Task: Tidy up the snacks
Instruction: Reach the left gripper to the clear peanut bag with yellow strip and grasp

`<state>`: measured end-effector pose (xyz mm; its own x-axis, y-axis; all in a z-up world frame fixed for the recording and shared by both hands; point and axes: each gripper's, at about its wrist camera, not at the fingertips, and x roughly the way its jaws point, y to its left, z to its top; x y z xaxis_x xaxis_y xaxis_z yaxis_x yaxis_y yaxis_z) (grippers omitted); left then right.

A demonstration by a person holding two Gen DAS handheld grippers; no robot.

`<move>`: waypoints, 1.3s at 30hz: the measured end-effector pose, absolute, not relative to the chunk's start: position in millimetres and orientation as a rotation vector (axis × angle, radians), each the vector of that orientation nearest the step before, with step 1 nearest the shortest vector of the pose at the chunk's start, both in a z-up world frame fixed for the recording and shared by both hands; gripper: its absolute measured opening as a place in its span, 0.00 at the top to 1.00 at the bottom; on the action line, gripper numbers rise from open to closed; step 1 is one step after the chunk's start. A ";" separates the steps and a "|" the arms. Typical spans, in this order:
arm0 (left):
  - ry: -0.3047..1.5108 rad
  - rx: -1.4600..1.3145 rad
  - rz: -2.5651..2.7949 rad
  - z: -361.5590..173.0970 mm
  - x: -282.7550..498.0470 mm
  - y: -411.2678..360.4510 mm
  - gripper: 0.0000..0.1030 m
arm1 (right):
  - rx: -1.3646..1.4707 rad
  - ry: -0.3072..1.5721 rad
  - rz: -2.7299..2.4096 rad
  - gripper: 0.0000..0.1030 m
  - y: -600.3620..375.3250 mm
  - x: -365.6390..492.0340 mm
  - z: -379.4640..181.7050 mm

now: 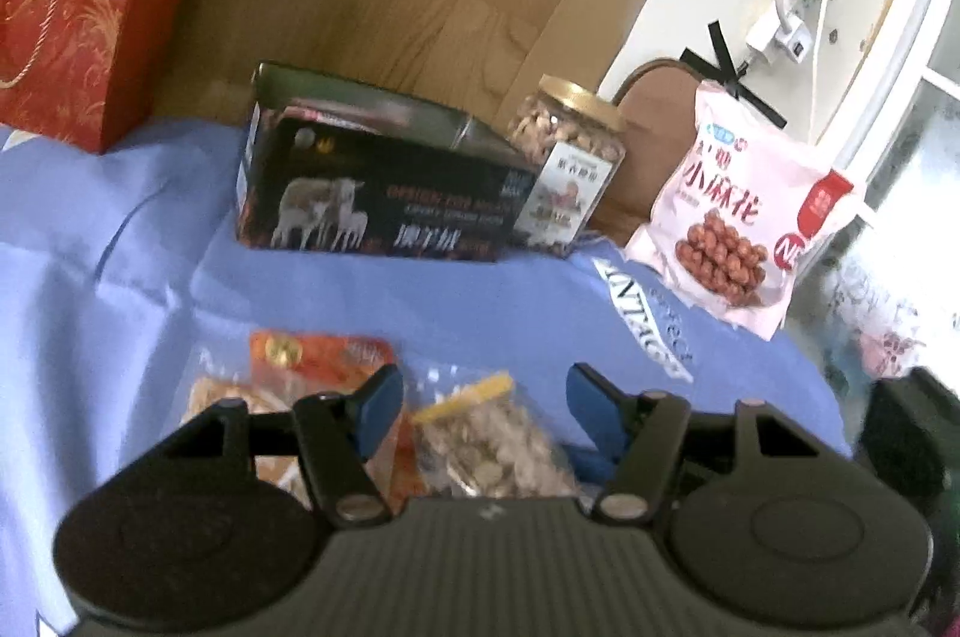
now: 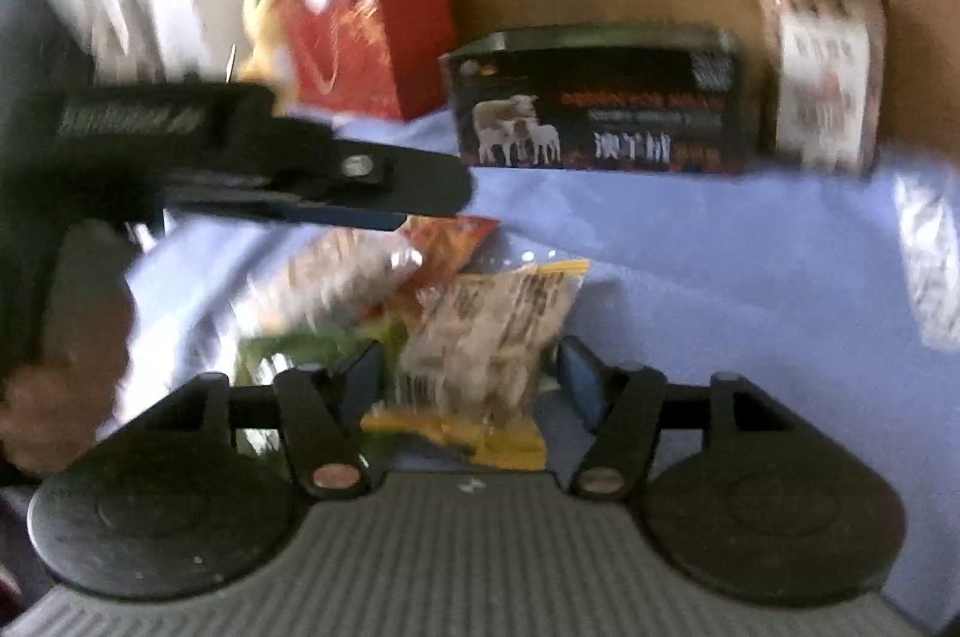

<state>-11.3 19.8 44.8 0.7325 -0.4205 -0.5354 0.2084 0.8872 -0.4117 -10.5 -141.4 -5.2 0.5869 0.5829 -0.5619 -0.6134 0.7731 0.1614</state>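
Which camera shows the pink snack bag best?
The left wrist view: the pink snack bag stands sharp and whole at the right, beside the nut jar. The right wrist view does not show it at all.

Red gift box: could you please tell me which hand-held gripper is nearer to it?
Left. The left hand-held gripper reaches over the snack bags on the red gift box's side; the right hand-held gripper sits farther right.

Daylight pours in from the right of the left wrist view, washing out the window (image 1: 924,108) and the white wall. The blue cloth (image 1: 120,247) is evenly lit, shadows soft. The right wrist view is heavily motion-blurred throughout. Both bend and darken at the corners.
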 end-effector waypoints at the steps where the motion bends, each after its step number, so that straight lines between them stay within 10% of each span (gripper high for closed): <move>1: 0.662 -0.326 -0.351 42.6 -13.0 16.8 0.40 | -0.102 0.613 0.686 0.44 -139.1 -15.0 -5.5; 10: 0.696 -0.248 -0.356 33.0 14.5 -26.7 0.40 | -0.067 0.591 0.497 0.47 -183.4 4.2 -6.7; 14: 0.767 -0.278 -0.410 29.7 37.2 -48.7 0.40 | -0.103 0.579 0.338 0.18 -196.4 8.0 -8.1; 21: 0.801 -0.277 -0.473 18.5 49.6 -71.0 0.39 | -0.124 0.610 0.345 0.15 -205.2 9.0 -11.9; 30: 0.770 -0.296 -0.530 14.1 47.1 -72.6 0.63 | -0.114 0.573 0.437 0.54 -197.0 -1.7 -8.5; 39: 0.692 -0.324 -0.534 49.0 44.1 -52.0 0.66 | -0.128 0.435 0.424 0.57 -179.5 -9.9 16.4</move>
<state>44.1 -52.0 49.0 0.6447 -0.5644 -0.5156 0.3562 0.8186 -0.4507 -9.9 -179.5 16.4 0.8213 0.3699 -0.4342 -0.4238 0.9053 -0.0303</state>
